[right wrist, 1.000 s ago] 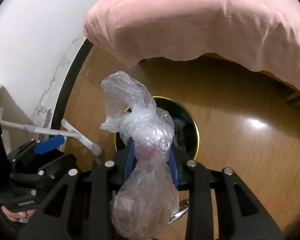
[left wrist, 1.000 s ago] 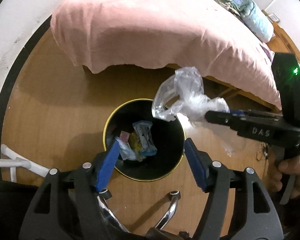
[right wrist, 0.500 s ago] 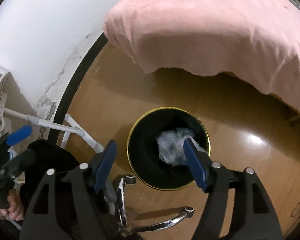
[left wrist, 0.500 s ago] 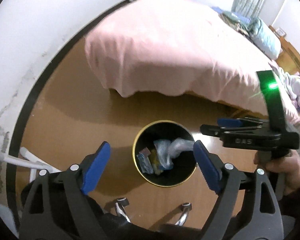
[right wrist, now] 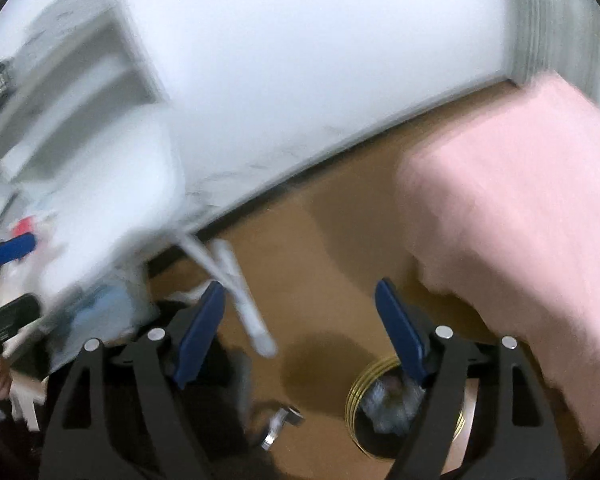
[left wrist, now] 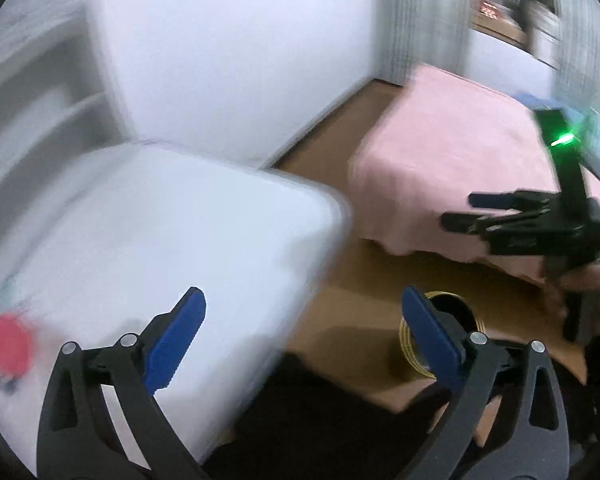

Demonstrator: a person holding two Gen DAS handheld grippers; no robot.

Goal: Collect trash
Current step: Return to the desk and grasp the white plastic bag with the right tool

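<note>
The black bin with a gold rim [right wrist: 354, 392] stands on the wooden floor, low in the right wrist view. The crumpled clear plastic bag [right wrist: 384, 400] lies inside it. My right gripper [right wrist: 300, 330] is high above the floor, its jaws opening with nothing between them. In the left wrist view the bin [left wrist: 410, 344] peeks out behind my right finger. My left gripper [left wrist: 304, 334] hangs over the edge of a white table [left wrist: 160, 240], jaws opening and empty. The right gripper [left wrist: 460, 210] also shows there, held by a hand. Both views are blurred by motion.
A pink-covered bed [right wrist: 520, 220] fills the right side. The white table has a red object [left wrist: 10, 344] at its near left and white legs [right wrist: 240, 288] below. A chrome chair base [right wrist: 280, 424] lies beside the bin. White shelves [left wrist: 40, 100] stand against the wall.
The right gripper opened and let the plastic bag fall into the bin. Both grippers then rose and swung left toward the white table, their jaws spreading wider.
</note>
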